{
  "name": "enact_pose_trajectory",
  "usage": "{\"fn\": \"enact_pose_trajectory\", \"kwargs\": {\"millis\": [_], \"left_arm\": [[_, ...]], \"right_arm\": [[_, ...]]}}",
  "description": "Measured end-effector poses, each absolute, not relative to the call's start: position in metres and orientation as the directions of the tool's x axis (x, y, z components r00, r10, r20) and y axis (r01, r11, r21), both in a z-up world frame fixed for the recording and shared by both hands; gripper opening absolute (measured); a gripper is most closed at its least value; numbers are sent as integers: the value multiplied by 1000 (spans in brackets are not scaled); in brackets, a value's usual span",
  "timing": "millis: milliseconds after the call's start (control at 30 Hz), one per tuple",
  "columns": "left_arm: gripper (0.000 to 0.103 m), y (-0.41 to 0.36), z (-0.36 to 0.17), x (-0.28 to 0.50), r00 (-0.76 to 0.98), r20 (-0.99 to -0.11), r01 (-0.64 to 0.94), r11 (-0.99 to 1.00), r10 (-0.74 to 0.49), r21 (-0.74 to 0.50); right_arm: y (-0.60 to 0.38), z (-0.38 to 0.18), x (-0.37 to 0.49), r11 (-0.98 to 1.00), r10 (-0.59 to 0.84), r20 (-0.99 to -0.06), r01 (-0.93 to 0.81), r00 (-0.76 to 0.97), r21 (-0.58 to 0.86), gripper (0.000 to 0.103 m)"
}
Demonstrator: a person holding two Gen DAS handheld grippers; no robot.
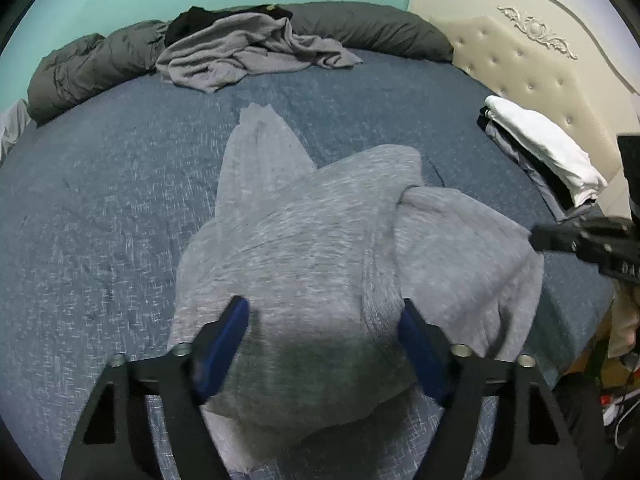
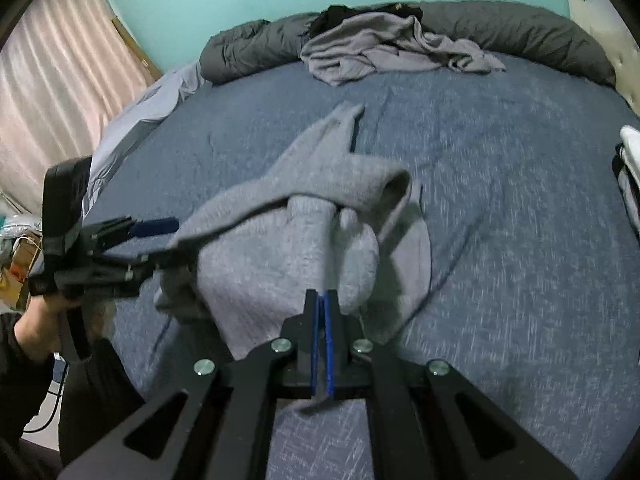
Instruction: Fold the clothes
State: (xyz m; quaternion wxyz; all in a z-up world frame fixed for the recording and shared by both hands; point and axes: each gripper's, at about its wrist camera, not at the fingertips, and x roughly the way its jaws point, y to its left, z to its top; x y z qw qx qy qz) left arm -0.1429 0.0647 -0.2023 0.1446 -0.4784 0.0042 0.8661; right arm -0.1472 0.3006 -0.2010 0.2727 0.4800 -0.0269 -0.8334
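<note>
A heather grey sweater lies bunched on the blue bedsheet, one sleeve stretched toward the far side. My left gripper is open, its blue-padded fingers spread wide over the sweater's near part. The right wrist view shows the sweater humped up with a fold draped over its top. My right gripper is shut, with a thin edge of grey fabric pinched between its pads. The left gripper reaches in from the left, at the sweater's edge. The right gripper touches the sweater's right side.
At the bed's far edge lie a crumpled grey garment, a black one and a rolled dark grey duvet. A folded stack topped with white sits by the tufted headboard. A hand holds the left gripper; a curtain hangs left.
</note>
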Motion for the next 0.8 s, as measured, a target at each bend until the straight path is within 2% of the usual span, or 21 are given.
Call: {"fn": "enact_pose_trajectory", "kwargs": {"millis": [33, 67, 133, 200, 233, 367, 633, 800], "left_arm": [[65, 64, -204, -143, -496, -833, -255, -958, 247, -132], [53, 63, -204, -143, -493, -834, -256, -957, 248, -133], [43, 62, -206, -143, -486, -837, -259, -956, 250, -135], [27, 57, -203, -141, -499, -830, -257, -957, 249, -132], [13, 52, -200, -141, -509, -825, -248, -960, 246, -133], [12, 22, -188, -138, -549, -802, -196, -969, 235, -149], [12, -64, -178, -134, -600, -789, -16, -988, 131, -151], [12, -84, -178, -132, -599, -796, 11, -993, 91, -121]], "right_arm": [[301, -204, -146, -849, -482, -786, 427, -386, 312, 2], [301, -207, -145, -847, -487, -787, 426, -379, 318, 2], [300, -212, -144, -842, -494, -789, 426, -364, 331, 2], [295, -214, -143, -835, -498, -792, 441, -354, 328, 2], [292, -214, -143, -832, -499, -793, 449, -349, 326, 2], [284, -213, -144, -825, -498, -799, 469, -337, 316, 2], [275, -211, -144, -813, -490, -814, 500, -312, 298, 4], [282, -194, -146, -833, -476, -794, 483, -377, 270, 4]]}}
